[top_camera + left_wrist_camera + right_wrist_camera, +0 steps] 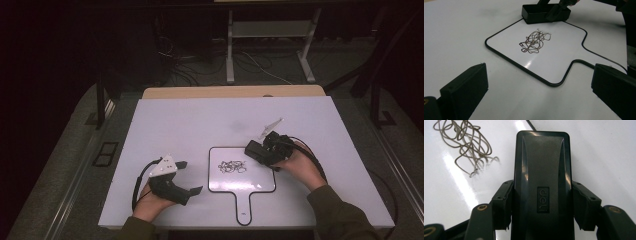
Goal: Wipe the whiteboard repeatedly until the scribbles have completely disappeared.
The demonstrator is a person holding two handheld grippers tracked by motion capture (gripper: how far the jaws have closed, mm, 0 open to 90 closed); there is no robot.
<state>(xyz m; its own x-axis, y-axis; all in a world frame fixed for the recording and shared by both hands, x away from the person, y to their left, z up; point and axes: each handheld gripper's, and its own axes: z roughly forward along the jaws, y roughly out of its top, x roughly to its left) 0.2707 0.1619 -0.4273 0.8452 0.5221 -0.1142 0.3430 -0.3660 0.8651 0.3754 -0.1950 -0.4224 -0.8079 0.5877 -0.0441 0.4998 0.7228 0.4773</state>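
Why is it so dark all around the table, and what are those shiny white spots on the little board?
High view: the room is dim and the big white table stands out. Left gripper view: a light glints off the small white paddle-shaped board with the black rim below the grey scribble. Right gripper view: bright streaks of glare cross the board beside the black plastic eraser, which is sharp.

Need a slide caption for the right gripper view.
Right gripper clamps a black eraser over the whiteboard, beside the scribble.

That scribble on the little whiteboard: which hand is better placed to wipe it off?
The right. The right gripper is shut on the black eraser, which sits at the paddle whiteboard's edge beside the scribble. The left gripper is open and holds nothing, off the board.
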